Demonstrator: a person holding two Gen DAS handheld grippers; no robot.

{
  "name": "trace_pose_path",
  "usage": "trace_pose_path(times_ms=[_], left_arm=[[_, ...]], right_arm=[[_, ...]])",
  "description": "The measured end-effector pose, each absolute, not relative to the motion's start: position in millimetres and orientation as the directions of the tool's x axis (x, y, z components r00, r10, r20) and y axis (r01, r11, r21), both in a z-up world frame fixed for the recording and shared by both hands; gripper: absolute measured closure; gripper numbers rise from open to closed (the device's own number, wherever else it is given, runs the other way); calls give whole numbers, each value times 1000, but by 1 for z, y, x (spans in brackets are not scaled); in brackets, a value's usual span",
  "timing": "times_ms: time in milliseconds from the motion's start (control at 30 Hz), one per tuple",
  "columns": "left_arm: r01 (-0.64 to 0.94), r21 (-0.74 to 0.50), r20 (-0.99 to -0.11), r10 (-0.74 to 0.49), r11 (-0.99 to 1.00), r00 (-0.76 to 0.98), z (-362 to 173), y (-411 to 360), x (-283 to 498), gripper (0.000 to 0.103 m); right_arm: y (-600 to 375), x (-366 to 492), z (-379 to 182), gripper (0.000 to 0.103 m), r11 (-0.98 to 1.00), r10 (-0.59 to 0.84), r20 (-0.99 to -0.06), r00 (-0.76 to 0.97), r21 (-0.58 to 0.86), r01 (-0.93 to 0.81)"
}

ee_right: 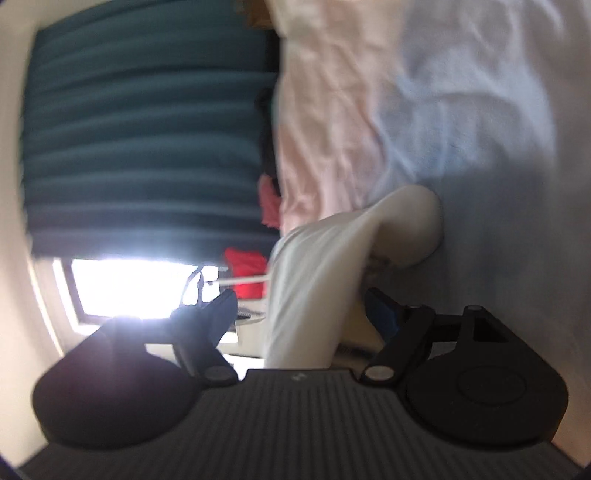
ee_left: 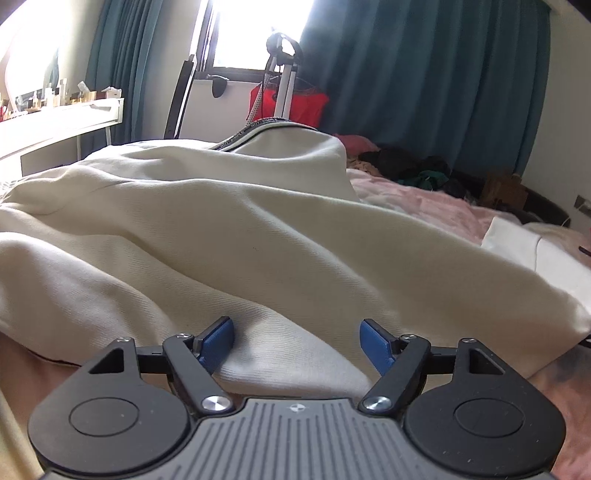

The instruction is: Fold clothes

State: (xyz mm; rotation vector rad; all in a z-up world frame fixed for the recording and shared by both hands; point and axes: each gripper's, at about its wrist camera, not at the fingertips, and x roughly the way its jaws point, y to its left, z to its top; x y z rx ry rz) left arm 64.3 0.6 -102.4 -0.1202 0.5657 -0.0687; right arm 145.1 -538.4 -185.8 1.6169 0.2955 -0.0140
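Left claw (ee_left: 297, 341): jaws spread wide, empty, low over the near edge of a cream garment (ee_left: 207, 236). Garment: rumpled, heaped on a pink bedsheet (ee_left: 424, 206), its bulk straight ahead and running far toward the window (ee_left: 255, 33); zipper edge (ee_left: 255, 127) at the far end. Right claw (ee_right: 301, 308): tipped sideways, view blurred, jaws apart with a hanging band of the cream garment (ee_right: 317, 280) between them; contact cannot be told. Left claw sits nearer the main heap. Teal curtain (ee_left: 424, 81) far right.
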Motion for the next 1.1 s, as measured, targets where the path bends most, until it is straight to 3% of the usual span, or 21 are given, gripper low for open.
trace_pose_path(times_ms=[67, 167, 200, 233, 433, 533, 600, 767, 867, 967, 1100], left_arm=[[32, -111, -533, -87, 993, 841, -106, -3, 68, 25], [28, -104, -534, -80, 994, 842, -109, -5, 72, 23], [28, -104, -532, -80, 994, 843, -109, -5, 74, 22], [28, -104, -530, -79, 994, 844, -109, -6, 75, 22], [43, -103, -525, -91, 994, 846, -107, -2, 81, 22], [18, -96, -525, -66, 995, 849, -90, 4, 82, 24], [11, -154, -535, -93, 988, 840, -76, 13, 84, 23], [-99, -216, -587, -48, 971, 808, -43, 38, 80, 23], [-160, -286, -623, -57, 945, 780, -27, 68, 69, 23], [-243, -347, -671, -59, 906, 739, -19, 110, 57, 21], [-416, -554, -724, -171, 721, 668, -38, 183, 46, 21]], right_arm=[[-542, 160, -199, 26, -45, 184, -212, 960, 974, 223], [-552, 168, -200, 51, 34, 158, -206, 966, 979, 203], [-557, 168, -196, 80, 58, 137, -220, 966, 975, 214], [-562, 166, -190, 95, 82, 105, -242, 965, 969, 234], [-567, 136, -110, 96, 429, -127, -229, 965, 864, 261], [-558, 119, -99, 96, 504, -178, -253, 951, 807, 309], [-554, 110, -99, 96, 539, -197, -281, 939, 769, 343], [-557, 76, -110, 96, 458, -197, -358, 913, 790, 408], [-556, 58, -102, 97, 484, -195, -376, 906, 767, 422], [-562, 41, -106, 97, 379, -145, -384, 912, 830, 410], [-569, 23, -109, 97, 279, -98, -437, 894, 850, 447]])
